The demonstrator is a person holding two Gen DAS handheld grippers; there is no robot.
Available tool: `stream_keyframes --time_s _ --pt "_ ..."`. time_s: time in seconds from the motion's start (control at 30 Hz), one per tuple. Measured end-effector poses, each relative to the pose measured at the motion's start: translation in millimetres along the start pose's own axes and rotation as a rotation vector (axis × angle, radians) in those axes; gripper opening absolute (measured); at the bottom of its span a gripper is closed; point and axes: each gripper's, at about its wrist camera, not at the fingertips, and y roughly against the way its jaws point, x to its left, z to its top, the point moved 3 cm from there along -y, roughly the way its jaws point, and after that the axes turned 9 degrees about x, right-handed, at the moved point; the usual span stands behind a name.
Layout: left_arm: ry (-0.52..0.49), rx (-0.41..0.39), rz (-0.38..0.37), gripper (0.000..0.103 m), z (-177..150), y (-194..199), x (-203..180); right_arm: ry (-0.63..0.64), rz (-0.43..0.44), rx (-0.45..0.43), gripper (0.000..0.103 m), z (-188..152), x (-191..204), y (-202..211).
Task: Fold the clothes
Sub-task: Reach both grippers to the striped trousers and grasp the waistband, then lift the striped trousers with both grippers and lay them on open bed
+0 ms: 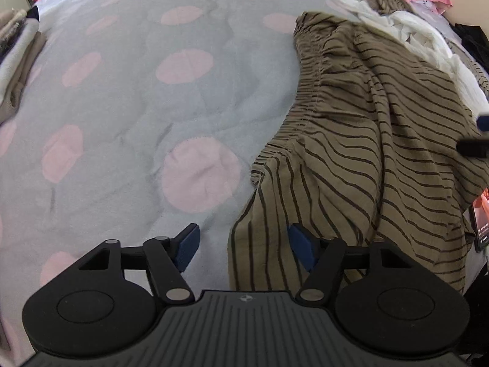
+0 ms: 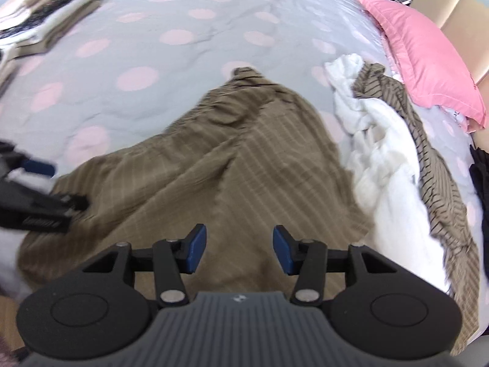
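Both grippers, left gripper (image 1: 243, 246) and right gripper (image 2: 240, 249), hang with fingers apart, gripping nothing, over the brown striped garment (image 2: 214, 165) lying crumpled on the bed (image 1: 137, 98). Folded stack (image 2: 45, 21) done; white heap (image 2: 382, 159) waits.

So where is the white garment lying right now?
In the right wrist view the white garment lies right of the brown striped garment, left of the pink pillow, on the dotted bedspread.
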Motion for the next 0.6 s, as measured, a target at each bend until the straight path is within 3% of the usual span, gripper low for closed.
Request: stream_keyframes --time_s 0.13,0.2,0.3,0.37,0.4,0.47,0.6 --pt "0.04 0.052 -0.019 0.048 6 -15 -1 -0.053 -0.053 0.016 0.067 29 -38 -31" --pt "0.057 0.052 -0.025 0.045 7 -17 -1 -0.077 -0.044 0.03 0.068 39 -51 -48" --pt "0.068 0.034 -0.044 0.025 7 -16 -2 -0.124 -0.009 0.056 0.067 45 -61 -73" --pt "0.1 0.027 -0.076 0.008 4 -15 -1 -0.138 0.031 0.081 0.039 45 -59 -83" --pt "0.116 0.024 -0.091 0.005 3 -15 -1 -0.142 0.053 0.093 0.034 44 -57 -87" --pt "0.13 -0.003 -0.086 0.002 1 -10 1 -0.135 0.06 0.093 0.012 44 -51 -88" --pt "0.155 -0.091 -0.035 0.001 9 17 21 -0.11 0.089 0.053 0.006 44 -35 -70"
